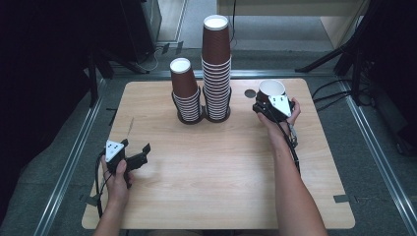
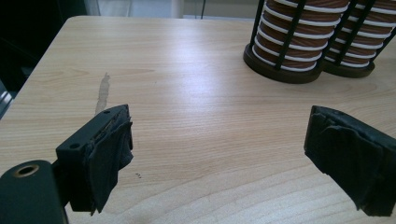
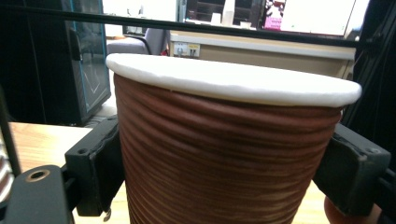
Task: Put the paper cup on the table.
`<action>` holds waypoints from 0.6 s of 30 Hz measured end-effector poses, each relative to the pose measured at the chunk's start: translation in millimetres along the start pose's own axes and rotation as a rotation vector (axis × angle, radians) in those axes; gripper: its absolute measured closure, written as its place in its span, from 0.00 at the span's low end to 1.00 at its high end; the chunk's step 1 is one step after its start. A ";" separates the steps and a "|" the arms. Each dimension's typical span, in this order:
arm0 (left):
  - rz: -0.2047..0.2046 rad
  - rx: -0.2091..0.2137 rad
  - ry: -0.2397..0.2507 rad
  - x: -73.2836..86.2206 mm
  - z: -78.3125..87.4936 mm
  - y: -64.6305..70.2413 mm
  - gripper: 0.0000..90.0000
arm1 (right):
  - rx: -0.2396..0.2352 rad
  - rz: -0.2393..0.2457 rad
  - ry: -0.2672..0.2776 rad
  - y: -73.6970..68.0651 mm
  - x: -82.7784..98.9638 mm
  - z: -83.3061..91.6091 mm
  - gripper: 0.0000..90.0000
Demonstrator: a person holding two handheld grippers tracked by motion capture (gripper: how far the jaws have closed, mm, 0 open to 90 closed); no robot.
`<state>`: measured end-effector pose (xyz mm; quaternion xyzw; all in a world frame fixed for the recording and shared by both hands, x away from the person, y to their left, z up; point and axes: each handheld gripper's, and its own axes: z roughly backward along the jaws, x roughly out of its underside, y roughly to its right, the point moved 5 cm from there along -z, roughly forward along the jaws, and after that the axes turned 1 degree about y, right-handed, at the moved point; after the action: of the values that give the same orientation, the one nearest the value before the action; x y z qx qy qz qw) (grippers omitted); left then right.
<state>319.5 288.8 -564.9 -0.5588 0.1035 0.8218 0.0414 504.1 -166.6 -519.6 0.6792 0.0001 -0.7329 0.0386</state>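
Right tongs (image 1: 273,102) clamped on a ribbed brown paper cup (image 1: 271,90) at the far right, upright, just right of the stacks (image 1: 216,64). Left tongs (image 1: 134,153) spread apart, idle near left.

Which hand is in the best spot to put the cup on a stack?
Probably the right. The right gripper is already shut on a cup, close beside the tall stack. The left gripper is open and empty, near the table's front left, farther from both stacks.
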 end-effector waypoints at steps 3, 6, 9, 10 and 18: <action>0.003 0.005 0.000 0.4 -0.5 0.1 0.09 | 0.002 -0.018 -0.015 3.9 6.2 -5.4 0.15; 0.014 0.011 0.001 0.4 -0.7 -0.3 0.09 | 0.005 0.007 -0.034 6.6 13.1 -11.0 0.15; 0.019 0.014 0.002 0.4 -1.0 -0.3 0.09 | 0.011 0.013 -0.057 8.2 17.6 -13.9 0.15; 0.019 0.015 0.002 0.5 -1.1 -0.2 0.09 | 0.009 0.018 -0.062 8.3 18.8 -14.7 0.15; 0.023 0.019 0.000 0.6 -1.5 -0.3 0.09 | -0.011 0.018 -0.096 5.8 23.0 -16.7 0.15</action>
<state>320.8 288.8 -566.0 -0.5573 0.1178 0.8211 0.0373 519.3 -172.8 -543.5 0.6429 -0.0039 -0.7643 0.0490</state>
